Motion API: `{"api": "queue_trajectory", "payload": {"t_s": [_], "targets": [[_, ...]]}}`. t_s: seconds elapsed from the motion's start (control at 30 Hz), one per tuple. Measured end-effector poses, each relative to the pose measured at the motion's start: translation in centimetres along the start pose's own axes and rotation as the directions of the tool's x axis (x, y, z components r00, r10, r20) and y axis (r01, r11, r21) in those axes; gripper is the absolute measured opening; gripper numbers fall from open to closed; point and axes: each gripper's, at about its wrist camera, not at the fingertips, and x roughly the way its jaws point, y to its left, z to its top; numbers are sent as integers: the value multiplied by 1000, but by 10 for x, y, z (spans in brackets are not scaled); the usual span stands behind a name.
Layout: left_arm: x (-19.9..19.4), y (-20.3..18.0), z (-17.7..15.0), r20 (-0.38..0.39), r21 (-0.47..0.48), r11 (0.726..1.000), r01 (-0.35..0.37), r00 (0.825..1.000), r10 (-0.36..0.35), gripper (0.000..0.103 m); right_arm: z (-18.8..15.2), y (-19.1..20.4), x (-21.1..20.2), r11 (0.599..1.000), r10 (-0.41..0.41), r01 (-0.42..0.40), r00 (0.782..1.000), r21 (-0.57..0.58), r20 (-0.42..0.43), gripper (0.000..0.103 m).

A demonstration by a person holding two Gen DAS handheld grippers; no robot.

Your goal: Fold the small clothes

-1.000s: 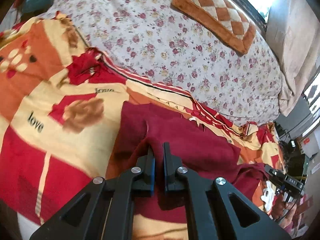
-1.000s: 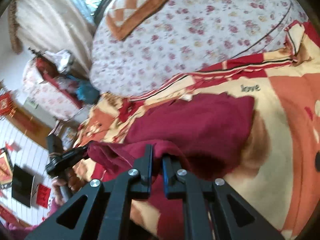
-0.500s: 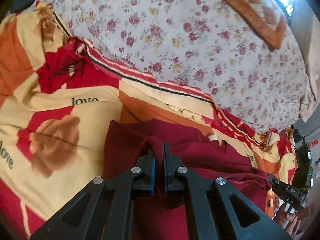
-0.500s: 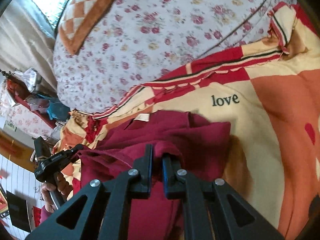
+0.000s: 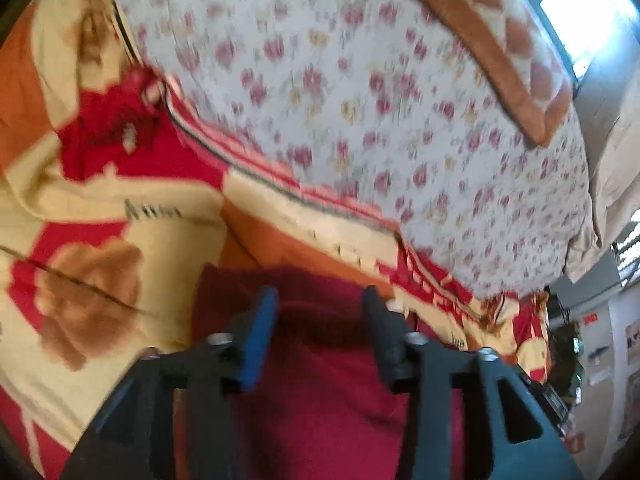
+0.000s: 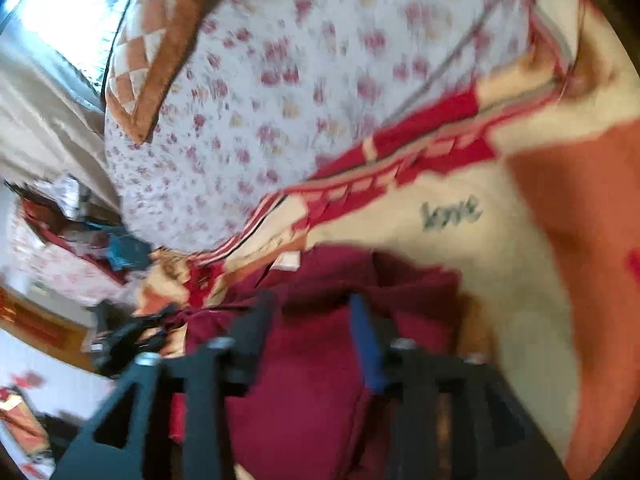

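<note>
A dark red garment [image 5: 320, 380] lies folded on a blanket patterned in red, orange and cream [image 5: 92, 240]. In the left wrist view my left gripper [image 5: 320, 300] stands over the garment's far edge, its jaws opening; the cloth lies below and between them, the pads off it. In the right wrist view the same garment [image 6: 304, 380] fills the lower middle, a white label [image 6: 289, 261] at its far edge. My right gripper [image 6: 314, 306] is over it, jaws opening too, with no fold pinched between its fingers. Both views are blurred.
A floral bedspread [image 5: 360, 100] covers the bed beyond the blanket, with an orange checkered cushion [image 5: 500, 52] near a bright window. The other gripper and a hand show at the left of the right wrist view [image 6: 124, 336]. Cluttered furniture stands past the bed's edge.
Both grippers carried the garment's edge forward over itself and lowered it onto the blanket. Their jaws, shut on folds of cloth before, now stand apart, and the cloth has dropped free.
</note>
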Motion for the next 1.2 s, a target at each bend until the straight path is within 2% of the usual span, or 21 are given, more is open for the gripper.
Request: {"api": "queue_trajectory", "payload": {"t_s": [0.07, 0.13, 0.23, 0.37, 0.4, 0.43, 0.47, 0.53, 0.57, 0.67, 0.73, 0.8, 0.87, 0.97, 1.03, 1.1, 1.17, 1.2], "targets": [[-9, 1, 0, 14, -8, 1000, 15, 1000, -14, 30, -2, 11, -8, 998, 0, 2, 1000, -56, 28, 61], [-11, 0, -5, -6, 6, 1000, 6, 1000, -6, 30, -5, 20, -4, 995, -16, 16, 1000, -96, -4, 61], [-8, -1, -19, -23, 50, 999, -14, 1000, 16, 30, -9, 29, 18, 979, -109, 99, 993, -180, -48, 61], [4, 7, -38, -76, 77, 996, -53, 995, 59, 30, -7, 22, 53, 964, -176, 150, 979, -220, -99, 60], [6, 10, -42, -85, 83, 994, -67, 994, 74, 30, -6, 24, 61, 953, -201, 169, 974, -252, -108, 55], [9, 13, -45, -93, 90, 992, -86, 991, 94, 30, -5, 30, 63, 934, -225, 188, 970, -304, -92, 24], [11, 15, -48, -96, 95, 990, -100, 989, 109, 30, -3, 36, 62, 912, -244, 209, 968, -352, -59, 7], [15, 19, -54, -101, 106, 987, -119, 986, 130, 30, 4, 41, 55, 887, -271, 263, 962, -379, 34, 6], [17, 20, -57, -105, 113, 985, -127, 985, 139, 30, 10, 35, 57, 879, -315, 311, 948, -362, 51, 6], [17, 23, -62, -98, 113, 986, -123, 986, 134, 30, 14, 14, 75, 889, -360, 344, 933, -303, 4, 7], [13, 23, -65, -92, 113, 987, -115, 988, 126, 30, 8, 10, 82, 878, -385, 358, 922, -317, -26, 7], [5, 24, -66, -85, 116, 988, -106, 990, 116, 30, 2, 15, 76, 861, -402, 376, 916, -341, -4, 18], [-1, 26, -66, -81, 115, 988, -100, 991, 109, 30, -1, 20, 62, 863, -391, 373, 920, -342, 16, 38], [-9, 28, -65, -76, 107, 990, -96, 992, 104, 30, -3, 33, 41, 883, -351, 338, 936, -326, 23, 43], [-14, 27, -67, -70, 94, 993, -75, 994, 82, 30, -5, 53, 34, 893, -301, 285, 954, -349, 9, 43], [-20, 25, -75, -65, 90, 995, -35, 997, 41, 30, -11, 80, 36, 905, -219, 188, 975, -381, -40, 47], [-23, 23, -85, -67, 103, 994, -34, 997, 41, 30, -21, 109, 49, 910, -150, 98, 984, -402, -101, 60], [-25, 23, -93, -72, 116, 992, -46, 996, 55, 30, -25, 119, 54, 910, -130, 69, 984, -409, -123, 62]]}}
